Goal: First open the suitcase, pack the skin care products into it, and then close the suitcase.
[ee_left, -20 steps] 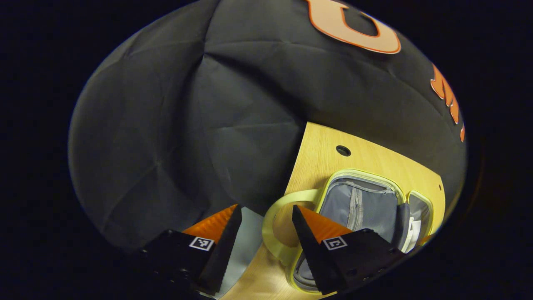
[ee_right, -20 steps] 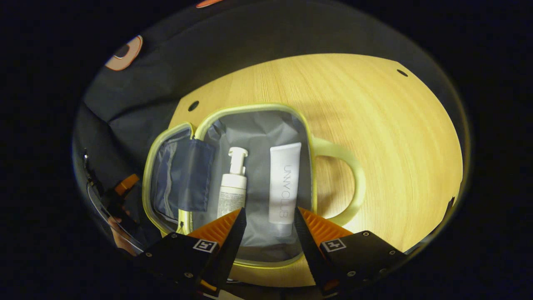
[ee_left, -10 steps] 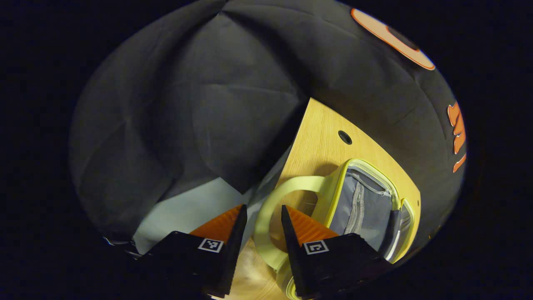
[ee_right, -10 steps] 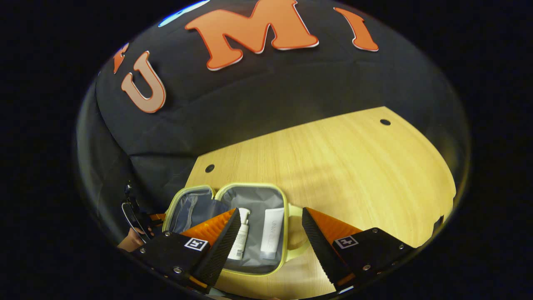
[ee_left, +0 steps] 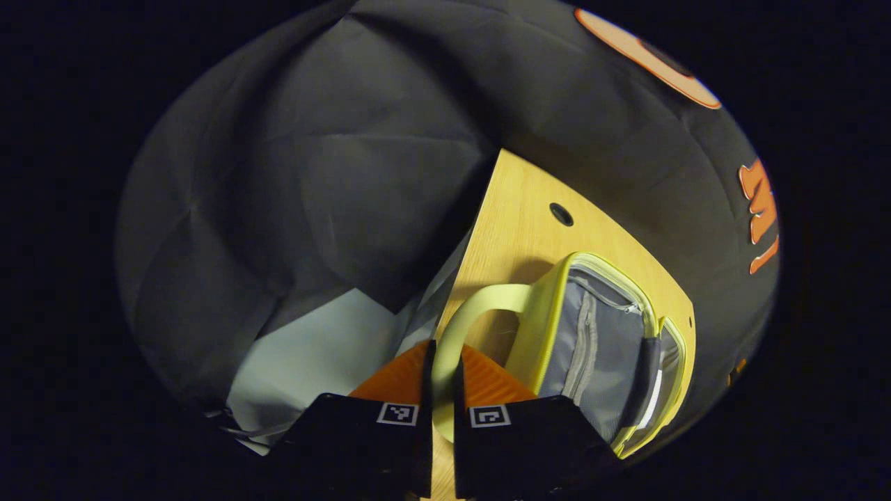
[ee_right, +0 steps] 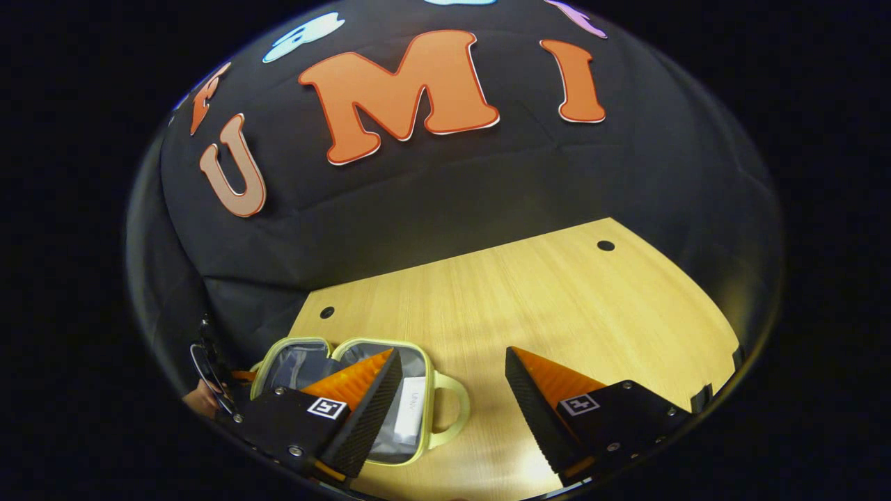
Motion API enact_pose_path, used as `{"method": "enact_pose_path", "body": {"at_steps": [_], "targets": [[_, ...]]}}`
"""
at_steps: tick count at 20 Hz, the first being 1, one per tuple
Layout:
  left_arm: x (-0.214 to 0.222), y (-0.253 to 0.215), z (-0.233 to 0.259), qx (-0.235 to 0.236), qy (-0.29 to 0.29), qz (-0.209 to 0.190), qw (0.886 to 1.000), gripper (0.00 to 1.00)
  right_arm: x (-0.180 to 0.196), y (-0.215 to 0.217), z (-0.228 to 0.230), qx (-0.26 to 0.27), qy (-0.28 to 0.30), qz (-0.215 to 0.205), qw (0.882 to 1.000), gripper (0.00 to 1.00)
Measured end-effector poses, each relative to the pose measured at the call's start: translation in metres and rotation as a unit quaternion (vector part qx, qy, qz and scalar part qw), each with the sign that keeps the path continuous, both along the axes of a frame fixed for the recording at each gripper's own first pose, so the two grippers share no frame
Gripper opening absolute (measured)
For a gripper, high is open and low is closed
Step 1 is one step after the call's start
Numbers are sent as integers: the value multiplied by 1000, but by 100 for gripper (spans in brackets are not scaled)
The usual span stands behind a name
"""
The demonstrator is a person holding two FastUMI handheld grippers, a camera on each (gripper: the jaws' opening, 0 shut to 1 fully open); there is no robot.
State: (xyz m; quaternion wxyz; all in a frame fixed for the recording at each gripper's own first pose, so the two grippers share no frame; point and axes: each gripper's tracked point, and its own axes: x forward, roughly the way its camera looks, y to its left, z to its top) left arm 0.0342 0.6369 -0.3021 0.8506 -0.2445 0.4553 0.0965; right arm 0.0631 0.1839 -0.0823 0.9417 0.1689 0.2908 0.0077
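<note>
The small suitcase (ee_left: pixel 605 327) has a lime rim and grey lining and lies open on the wooden table (ee_left: pixel 515 223). My left gripper (ee_left: pixel 443 379) is shut on the pale lime handle (ee_left: pixel 480 299) of its zippered lid half. In the right gripper view the open suitcase (ee_right: pixel 362 342) sits low at the left, with a white tube (ee_right: pixel 409 416) lying in its right half beside that half's handle (ee_right: pixel 456 410). My right gripper (ee_right: pixel 452 355) hangs open above the table, nothing between its fingers. Its left finger (ee_right: pixel 355 390) covers part of the case's inside.
The table (ee_right: pixel 557 299) has small round holes at its back corners (ee_right: pixel 605 245). Its left edge drops to a pale floor (ee_left: pixel 320 348). A hand with the other gripper (ee_right: pixel 209 390) shows at the far left of the right gripper view.
My left gripper closed from open onto the lid's handle. My right gripper, still open, drew back and up from the case, so the suitcase now looks smaller and lower.
</note>
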Motion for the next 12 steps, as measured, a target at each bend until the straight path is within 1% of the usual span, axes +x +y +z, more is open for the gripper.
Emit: {"method": "enact_pose_path", "body": {"at_steps": [2,3,5,6,8,12], "targets": [[3,3,21,34,-22,1,999,12,0,-7,8,-3,-20,4,1000,96],[1,1,29,41,-28,2,999,6,0,-11,9,-6,-26,6,1000,96],[1,-2,51,58,-45,6,997,6,2,-19,12,-14,-39,13,999,96],[1,-1,61,77,-53,10,996,6,3,-24,15,-16,-46,15,999,96],[0,-4,74,97,-59,15,993,6,2,-31,23,-17,-61,13,998,96],[-2,-17,119,122,-105,14,987,5,2,-37,41,-22,-99,15,995,95]]}}
